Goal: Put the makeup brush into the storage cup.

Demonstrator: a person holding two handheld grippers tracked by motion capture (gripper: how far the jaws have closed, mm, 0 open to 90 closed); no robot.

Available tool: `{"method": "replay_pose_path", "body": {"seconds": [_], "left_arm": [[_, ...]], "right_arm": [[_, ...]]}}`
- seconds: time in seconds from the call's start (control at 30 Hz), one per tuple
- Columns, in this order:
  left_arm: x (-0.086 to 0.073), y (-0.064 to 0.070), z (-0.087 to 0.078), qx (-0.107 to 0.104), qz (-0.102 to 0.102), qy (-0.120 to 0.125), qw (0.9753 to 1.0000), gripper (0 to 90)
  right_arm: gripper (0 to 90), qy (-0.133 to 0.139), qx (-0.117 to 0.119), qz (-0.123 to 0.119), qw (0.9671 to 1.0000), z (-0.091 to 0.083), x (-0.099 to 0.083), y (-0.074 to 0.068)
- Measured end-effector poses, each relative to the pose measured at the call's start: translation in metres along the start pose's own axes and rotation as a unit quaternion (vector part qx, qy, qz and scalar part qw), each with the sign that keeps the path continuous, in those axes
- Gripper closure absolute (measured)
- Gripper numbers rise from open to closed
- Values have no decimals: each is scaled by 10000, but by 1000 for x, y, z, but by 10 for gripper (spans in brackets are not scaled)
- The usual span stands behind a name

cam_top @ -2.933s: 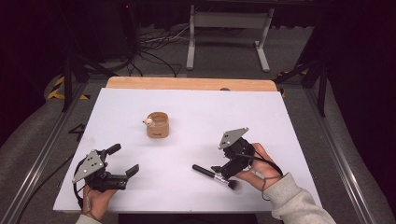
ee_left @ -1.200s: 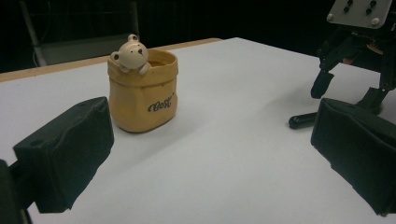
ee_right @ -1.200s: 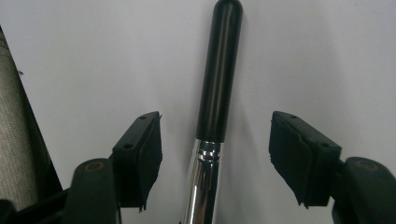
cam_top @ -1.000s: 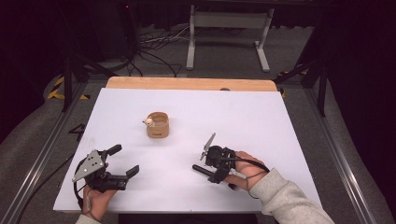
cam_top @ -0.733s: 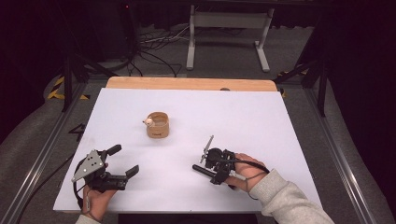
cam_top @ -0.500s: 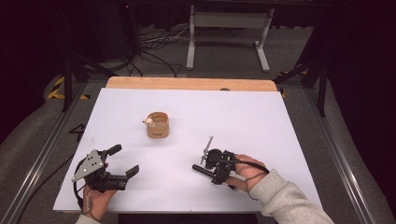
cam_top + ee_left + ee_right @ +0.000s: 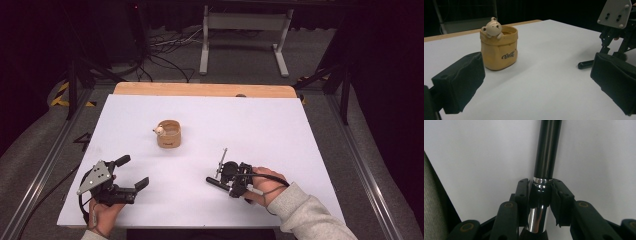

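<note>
A black stick with a silver band [image 7: 214,183] lies on the white table [image 7: 280,130] at the front right. My right gripper [image 7: 231,188] is shut on it, its jaws clamped at the band [image 7: 539,181] while the black shaft [image 7: 547,150] runs away over the table. My left gripper [image 7: 132,171] rests at the front left, held by a hand, with its jaws wide apart and nothing between them [image 7: 536,85]. From the left gripper view, the stick's tip [image 7: 586,64] lies under the right gripper [image 7: 616,32].
A small yellow pot with a bear figure on its rim [image 7: 168,133] stands near the table's middle, upright [image 7: 499,50]. A wooden strip [image 7: 200,89] edges the far side. Cables and a metal stand [image 7: 245,30] lie on the floor beyond.
The right gripper has moved left, tipped onto its side and come down over the stick, and now holds it. The left gripper and the pot have not moved.
</note>
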State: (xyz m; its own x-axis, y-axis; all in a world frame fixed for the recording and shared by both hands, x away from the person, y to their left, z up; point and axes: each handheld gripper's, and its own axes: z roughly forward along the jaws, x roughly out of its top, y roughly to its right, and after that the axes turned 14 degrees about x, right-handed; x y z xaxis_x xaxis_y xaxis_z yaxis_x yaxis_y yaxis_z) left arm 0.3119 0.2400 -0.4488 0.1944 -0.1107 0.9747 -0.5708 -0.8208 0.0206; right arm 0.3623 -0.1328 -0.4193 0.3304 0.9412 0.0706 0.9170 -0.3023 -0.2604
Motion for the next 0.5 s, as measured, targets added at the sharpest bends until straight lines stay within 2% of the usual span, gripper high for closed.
{"method": "replay_pose_path", "body": {"seconds": [0.07, 0.37, 0.5], "left_arm": [[0, 0, 0, -3, 6, 3, 10000, 1], [1, 1, 1, -41, 1, -13, 10000, 2], [5, 2, 3, -201, 4, -49, 9998, 1]], "right_arm": [[706, 3, -1, 67, 10000, 0, 0, 0], [715, 12, -51, 53, 10000, -2, 1, -1], [716, 57, -81, 27, 9999, -8, 1, -3]]}}
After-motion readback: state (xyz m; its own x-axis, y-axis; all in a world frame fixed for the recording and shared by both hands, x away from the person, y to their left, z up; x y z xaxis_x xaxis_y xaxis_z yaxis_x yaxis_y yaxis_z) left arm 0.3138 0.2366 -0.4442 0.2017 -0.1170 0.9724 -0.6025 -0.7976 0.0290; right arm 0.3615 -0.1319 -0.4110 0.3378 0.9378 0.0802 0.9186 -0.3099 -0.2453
